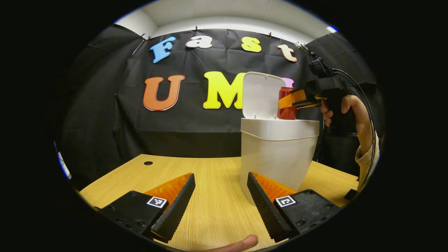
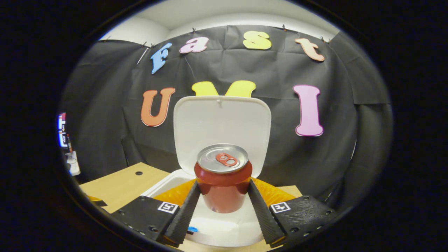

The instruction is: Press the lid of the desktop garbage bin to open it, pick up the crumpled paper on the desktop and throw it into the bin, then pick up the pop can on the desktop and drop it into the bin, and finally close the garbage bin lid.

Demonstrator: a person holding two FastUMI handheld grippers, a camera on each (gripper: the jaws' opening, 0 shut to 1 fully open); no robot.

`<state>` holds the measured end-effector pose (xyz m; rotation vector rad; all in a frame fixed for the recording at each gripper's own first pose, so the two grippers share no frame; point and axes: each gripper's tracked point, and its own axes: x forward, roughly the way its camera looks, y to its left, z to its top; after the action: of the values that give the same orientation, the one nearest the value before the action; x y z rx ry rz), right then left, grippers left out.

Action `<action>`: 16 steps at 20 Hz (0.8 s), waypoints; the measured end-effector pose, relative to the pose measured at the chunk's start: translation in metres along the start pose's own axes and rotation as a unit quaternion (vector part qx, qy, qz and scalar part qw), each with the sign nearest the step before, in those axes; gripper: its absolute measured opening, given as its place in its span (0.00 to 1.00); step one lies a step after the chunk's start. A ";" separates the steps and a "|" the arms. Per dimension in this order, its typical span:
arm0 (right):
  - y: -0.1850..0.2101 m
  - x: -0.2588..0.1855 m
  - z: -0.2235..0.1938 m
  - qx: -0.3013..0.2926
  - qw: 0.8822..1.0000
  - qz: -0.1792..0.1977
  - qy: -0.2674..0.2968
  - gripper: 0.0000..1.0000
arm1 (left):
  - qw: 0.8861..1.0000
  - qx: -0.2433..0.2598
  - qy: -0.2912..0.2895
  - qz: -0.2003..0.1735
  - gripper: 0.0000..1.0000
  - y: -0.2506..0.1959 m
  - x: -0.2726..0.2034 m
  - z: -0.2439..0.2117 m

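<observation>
Right under your lens in the right gripper view, your right hand-held gripper (image 2: pixel 224 196) is pinching the red aluminium pop can (image 2: pixel 223 182), a finger pressed on each side of its lower body, the can upright with the pull tab on top. Just below and beyond it sits the white plastic desktop garbage bin (image 2: pixel 217 227), its mouth open, and behind the can the white hinged lid (image 2: pixel 222 122) stands up like a backboard. From the left gripper view you get the side-on picture: your left hand-held gripper (image 1: pixel 220 203) hangs low over the pale wooden bench (image 1: pixel 210 175) with its fingers spread wide and nothing between them, the bin's wall just beyond its right finger. Farther off, the can rides above the bin's rim, close in front of the raised lid, with your hand (image 1: pixel 350 115) on the grip behind it. So the can is the step in hand, I'd say, and the drop is close. My advice: keep the can upright, centre it over the opening and clear of the lid, since a knock could swing it shut, then lower a touch so it falls inside and not onto the rim. I can't see any crumpled paper from here.
</observation>
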<state>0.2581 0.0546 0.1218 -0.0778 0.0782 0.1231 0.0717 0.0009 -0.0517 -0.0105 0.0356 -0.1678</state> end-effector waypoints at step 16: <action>0.015 -0.004 -0.010 -0.016 0.999 0.027 0.020 0.82 | 1.000 -0.009 0.015 -0.002 0.97 0.003 0.004 -0.008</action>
<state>0.2519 0.0678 0.1115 -0.1095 0.1181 0.1760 0.0756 0.0029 -0.0599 -0.0270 0.0663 -0.1711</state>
